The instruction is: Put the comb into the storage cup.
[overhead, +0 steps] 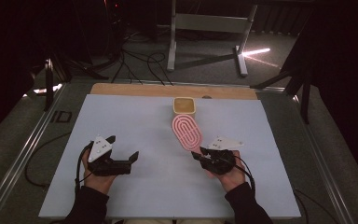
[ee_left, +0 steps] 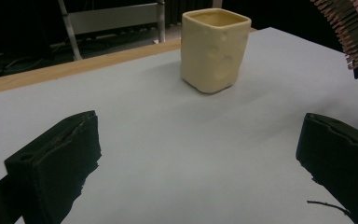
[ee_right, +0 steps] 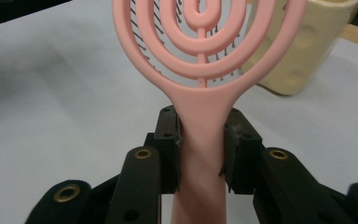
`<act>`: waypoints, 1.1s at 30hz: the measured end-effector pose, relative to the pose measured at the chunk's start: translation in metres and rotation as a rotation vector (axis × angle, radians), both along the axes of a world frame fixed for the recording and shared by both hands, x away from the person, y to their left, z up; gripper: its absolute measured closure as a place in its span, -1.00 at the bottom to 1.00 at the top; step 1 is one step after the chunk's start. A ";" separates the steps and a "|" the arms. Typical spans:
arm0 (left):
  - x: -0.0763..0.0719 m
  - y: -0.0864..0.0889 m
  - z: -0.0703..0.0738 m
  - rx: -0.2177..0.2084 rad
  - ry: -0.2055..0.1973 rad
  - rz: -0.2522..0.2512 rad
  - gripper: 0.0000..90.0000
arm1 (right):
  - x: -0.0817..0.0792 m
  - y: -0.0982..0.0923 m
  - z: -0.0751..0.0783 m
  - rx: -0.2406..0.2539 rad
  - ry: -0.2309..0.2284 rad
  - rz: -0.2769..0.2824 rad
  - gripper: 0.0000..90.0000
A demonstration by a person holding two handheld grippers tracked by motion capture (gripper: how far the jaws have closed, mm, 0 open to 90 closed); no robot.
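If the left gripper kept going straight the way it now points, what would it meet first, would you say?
Probably the cream cup: it stands ahead of the open left gripper, slightly right of centre, with bare tabletop between. Depth is uncertain.

On the pale tabletop (overhead: 135, 116), a pink hairbrush (overhead: 186, 131) lies just before a cream square cup (overhead: 184, 106) near the far edge. The right claw (overhead: 198, 153) grips the brush's handle end. The left claw (overhead: 122, 148), jaws spread wide, sits well apart on the left, holding nothing.
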State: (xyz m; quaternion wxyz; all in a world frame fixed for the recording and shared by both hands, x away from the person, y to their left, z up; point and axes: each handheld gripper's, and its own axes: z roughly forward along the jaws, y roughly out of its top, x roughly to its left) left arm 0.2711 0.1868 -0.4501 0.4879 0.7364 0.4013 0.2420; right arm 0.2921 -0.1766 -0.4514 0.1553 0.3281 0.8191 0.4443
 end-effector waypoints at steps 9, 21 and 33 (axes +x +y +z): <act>0.004 -0.011 0.002 -0.019 0.000 -0.025 -0.99 | -0.003 0.007 -0.001 0.002 -0.003 0.009 0.57; 0.011 -0.024 0.003 -0.027 0.031 -0.082 -0.99 | -0.006 0.015 -0.004 -0.004 -0.010 0.023 0.57; 0.014 -0.043 0.005 -0.040 0.038 -0.125 -0.99 | -0.008 0.020 -0.006 0.002 -0.006 0.033 0.57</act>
